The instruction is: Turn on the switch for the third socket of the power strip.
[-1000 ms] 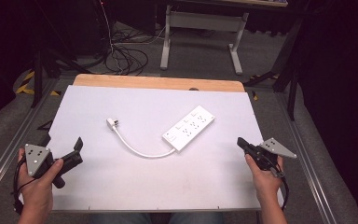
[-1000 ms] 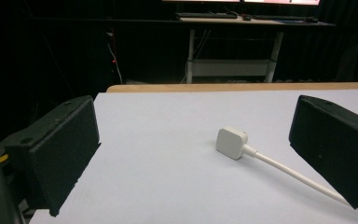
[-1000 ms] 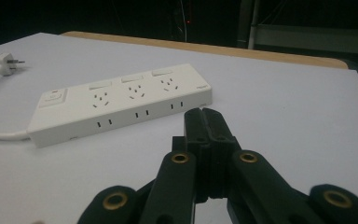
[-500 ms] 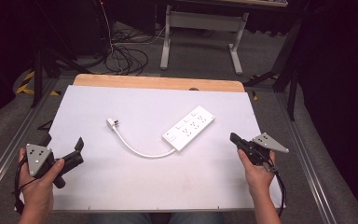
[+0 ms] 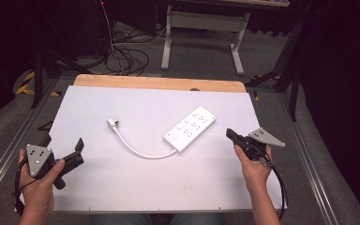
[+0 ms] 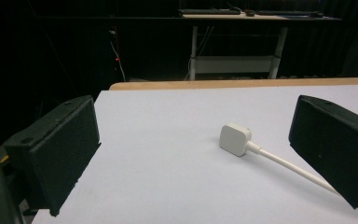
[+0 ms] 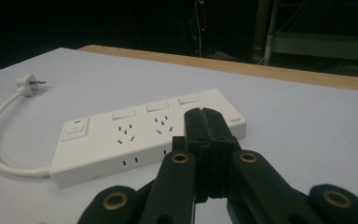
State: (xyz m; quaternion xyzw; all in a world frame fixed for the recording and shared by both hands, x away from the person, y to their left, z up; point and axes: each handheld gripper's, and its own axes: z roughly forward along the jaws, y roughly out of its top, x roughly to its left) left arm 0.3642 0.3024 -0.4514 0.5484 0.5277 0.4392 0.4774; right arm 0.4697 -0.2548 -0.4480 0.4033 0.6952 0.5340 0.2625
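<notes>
White power strip (image 5: 190, 129) lying mid-table, long axis diagonal, just ahead of the right gripper (image 5: 230, 134) with fingers pressed together; plug (image 6: 235, 139) off its far-left end, facing the left gripper (image 5: 78, 149), fingers spread, empty.

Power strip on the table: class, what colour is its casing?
White. The power strip shows best in the right gripper view, with a small red mark beside its switch.

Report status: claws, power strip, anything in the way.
Left claw open, empty, near the table's left edge. Right claw shut, empty, just right of the power strip. Strip flat mid-table, plug loose. Nothing in the way.
</notes>
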